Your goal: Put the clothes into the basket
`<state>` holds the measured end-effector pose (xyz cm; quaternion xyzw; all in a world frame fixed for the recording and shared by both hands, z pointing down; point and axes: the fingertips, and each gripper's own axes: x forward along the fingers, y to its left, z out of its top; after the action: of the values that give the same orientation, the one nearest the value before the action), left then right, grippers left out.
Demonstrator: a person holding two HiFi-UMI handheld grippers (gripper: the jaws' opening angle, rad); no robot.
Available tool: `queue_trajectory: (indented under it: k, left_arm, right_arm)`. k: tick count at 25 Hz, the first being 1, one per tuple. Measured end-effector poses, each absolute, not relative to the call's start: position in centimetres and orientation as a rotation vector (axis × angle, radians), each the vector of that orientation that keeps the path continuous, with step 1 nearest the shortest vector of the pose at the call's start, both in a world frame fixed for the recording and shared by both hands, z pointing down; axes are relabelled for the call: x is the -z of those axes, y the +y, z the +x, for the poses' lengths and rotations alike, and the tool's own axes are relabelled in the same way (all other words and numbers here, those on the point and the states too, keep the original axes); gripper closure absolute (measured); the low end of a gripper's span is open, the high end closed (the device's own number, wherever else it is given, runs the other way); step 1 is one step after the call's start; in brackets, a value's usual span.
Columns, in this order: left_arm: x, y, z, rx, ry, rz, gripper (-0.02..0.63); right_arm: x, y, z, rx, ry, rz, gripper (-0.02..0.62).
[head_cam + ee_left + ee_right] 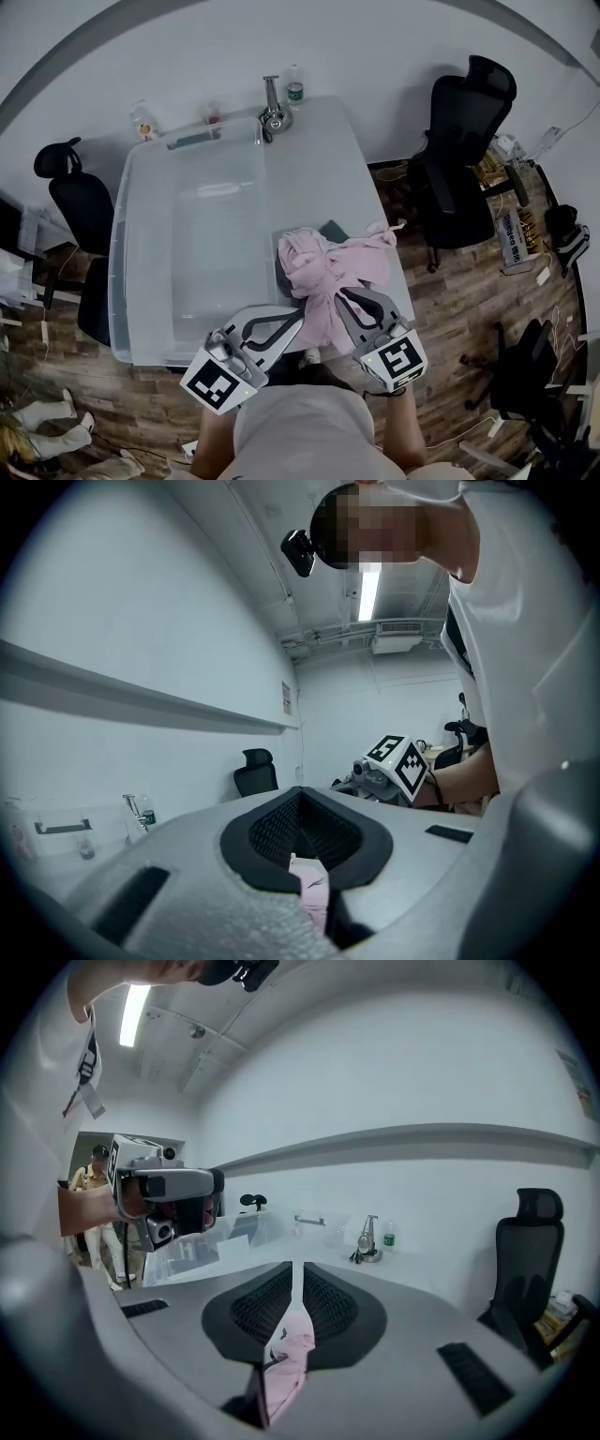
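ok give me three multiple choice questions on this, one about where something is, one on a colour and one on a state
1. Where is the garment?
A. inside the basket
B. on the table, to the right of the basket in the head view
C. on the floor

2. What colour is the garment?
A. pink
B. dark blue
C. green

3. How do the jaws of the right gripper stand?
A. wide apart with nothing between them
B. shut on a bottle
C. shut on the garment

Answers:
1 B, the head view shows it heaped on the table outside the basket's right wall.
2 A, the cloth is pale pink in all three views.
3 C, the right gripper view shows the pads together with pink cloth pinched between them.
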<state>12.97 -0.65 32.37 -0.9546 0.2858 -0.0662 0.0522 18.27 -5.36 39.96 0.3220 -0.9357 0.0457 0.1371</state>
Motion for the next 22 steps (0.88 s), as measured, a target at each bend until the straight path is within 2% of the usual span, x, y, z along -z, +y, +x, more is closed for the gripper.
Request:
queue_trajectory:
  k: [22]
  left_arm:
    - [-34.8,-5.3,12.3,0.290,0.749,-2.966,0.601]
  right_arm:
    - [-50.0,-9.9,14.7,-0.322,-2.466,0.852,0.328]
